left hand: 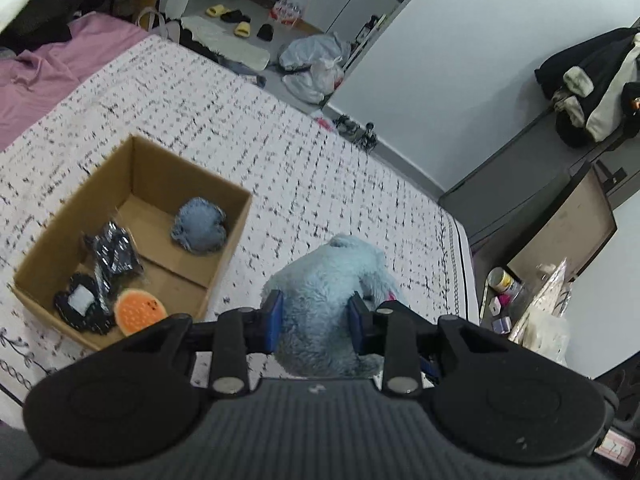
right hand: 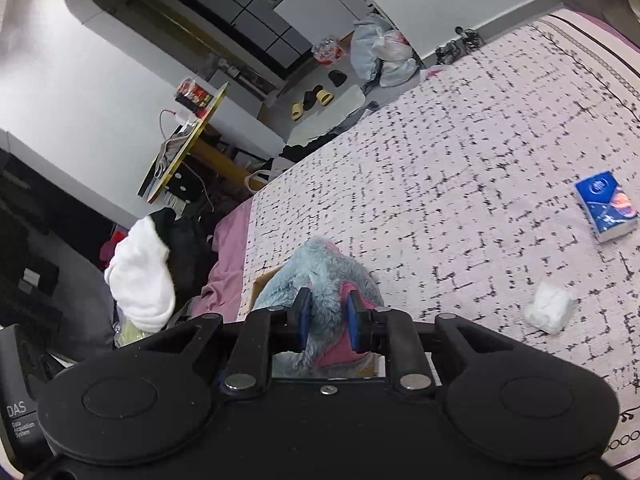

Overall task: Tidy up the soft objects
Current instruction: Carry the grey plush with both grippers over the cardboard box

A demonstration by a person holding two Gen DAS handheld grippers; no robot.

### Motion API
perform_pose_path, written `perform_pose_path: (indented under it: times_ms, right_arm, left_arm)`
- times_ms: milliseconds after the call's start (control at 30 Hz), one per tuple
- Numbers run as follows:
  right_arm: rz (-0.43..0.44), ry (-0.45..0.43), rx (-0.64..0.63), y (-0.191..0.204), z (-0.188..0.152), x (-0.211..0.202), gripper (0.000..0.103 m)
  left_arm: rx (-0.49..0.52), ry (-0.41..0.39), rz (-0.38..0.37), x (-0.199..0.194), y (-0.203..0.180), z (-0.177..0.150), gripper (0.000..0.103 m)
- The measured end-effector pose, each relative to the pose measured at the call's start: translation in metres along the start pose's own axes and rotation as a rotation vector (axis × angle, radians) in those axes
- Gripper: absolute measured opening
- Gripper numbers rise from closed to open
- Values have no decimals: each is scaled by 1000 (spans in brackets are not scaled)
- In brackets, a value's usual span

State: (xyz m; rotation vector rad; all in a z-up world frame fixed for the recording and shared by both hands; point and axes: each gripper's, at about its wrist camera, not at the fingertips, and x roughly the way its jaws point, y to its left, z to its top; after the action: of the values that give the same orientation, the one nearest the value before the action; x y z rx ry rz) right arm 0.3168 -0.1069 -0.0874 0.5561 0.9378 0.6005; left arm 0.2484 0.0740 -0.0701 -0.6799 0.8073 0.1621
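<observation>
Fluffy light-blue plush toy point(left hand: 320, 284) is clamped in both the left claw point(left hand: 316, 316) and right claw point(right hand: 326, 318); the open brown cardboard box point(left hand: 224, 248) sits just left of the left claw.

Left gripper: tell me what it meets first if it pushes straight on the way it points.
The light blue plush toy that the left gripper already clamps; beyond that, probably the patterned bedspread.
</observation>
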Motion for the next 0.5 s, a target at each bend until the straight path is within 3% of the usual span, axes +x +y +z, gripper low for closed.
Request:
perform_pose_path:
  times_ms: [500]
  right_arm:
    - [-5,37,-62,54,-14,41,22]
  left_arm:
    - [-16,-67,17,-23,51,28,30]
